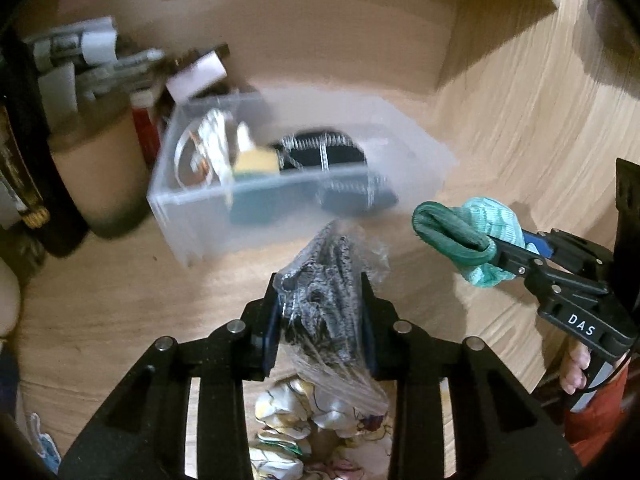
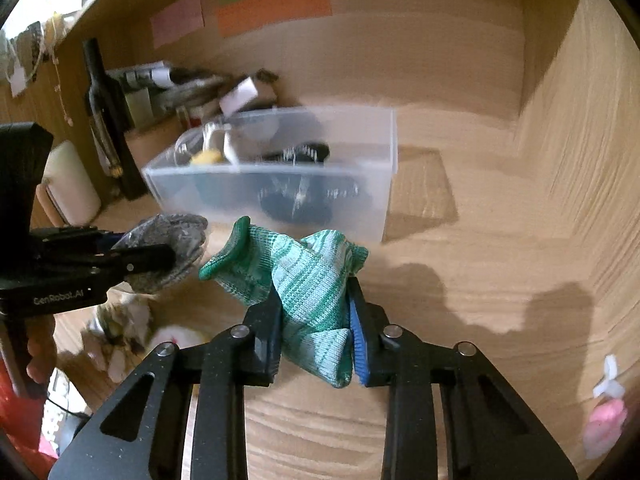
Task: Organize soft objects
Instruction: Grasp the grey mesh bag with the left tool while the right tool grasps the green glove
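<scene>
Both items were gripped and held above the table (image 2: pixel 460 240) — grey socks in plastic wrap (image 1: pixel 324 304) clamped in the left gripper (image 1: pixel 322 320), green sock (image 2: pixel 308 288) clamped in the right gripper (image 2: pixel 316 340). Carry step judged underway; next, both would need moving over the clear bin (image 2: pixel 376 184) — just ahead — and releasing inside.

A light wood-grain tabletop (image 2: pixel 460 280) carries everything. At twelve o'clock a translucent plastic bin (image 2: pixel 372 208) stands on it. At seven o'clock lies a crumpled cream patterned cloth (image 1: pixel 288 420), and at four o'clock a small pink soft object (image 2: pixel 604 426).

Left gripper (image 1: pixel 322 312) and right gripper (image 2: pixel 314 320) both clamped.
</scene>
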The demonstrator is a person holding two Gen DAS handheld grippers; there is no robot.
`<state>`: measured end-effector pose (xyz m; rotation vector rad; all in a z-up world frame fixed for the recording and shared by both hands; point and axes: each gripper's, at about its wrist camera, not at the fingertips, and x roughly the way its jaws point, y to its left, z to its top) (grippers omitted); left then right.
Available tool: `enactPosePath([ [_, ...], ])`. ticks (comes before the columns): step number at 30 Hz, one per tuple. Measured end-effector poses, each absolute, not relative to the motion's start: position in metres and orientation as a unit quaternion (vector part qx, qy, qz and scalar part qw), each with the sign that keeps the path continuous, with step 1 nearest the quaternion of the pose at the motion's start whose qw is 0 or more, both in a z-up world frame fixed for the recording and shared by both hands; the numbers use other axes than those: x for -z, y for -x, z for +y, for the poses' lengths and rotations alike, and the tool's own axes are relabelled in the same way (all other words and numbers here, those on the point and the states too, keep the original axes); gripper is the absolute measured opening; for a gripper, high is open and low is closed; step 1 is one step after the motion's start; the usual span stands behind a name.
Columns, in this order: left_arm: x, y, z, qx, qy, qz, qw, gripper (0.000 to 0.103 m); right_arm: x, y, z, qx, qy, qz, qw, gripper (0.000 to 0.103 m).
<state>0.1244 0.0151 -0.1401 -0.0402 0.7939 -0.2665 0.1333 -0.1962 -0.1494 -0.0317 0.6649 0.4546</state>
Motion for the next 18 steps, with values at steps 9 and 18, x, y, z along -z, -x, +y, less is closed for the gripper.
enactPosePath([
  [9,0.092,-0.131,0.016,0.114,0.022,0.320,0.940,0.033,0.109,-0.138,-0.193,-0.231,0.007,0.258,0.938,0.026],
  [18,0.062,-0.149,0.013,0.091,0.029,0.279,0.956,0.034,0.074,-0.151,-0.186,-0.237,0.002,0.204,0.950,0.026],
])
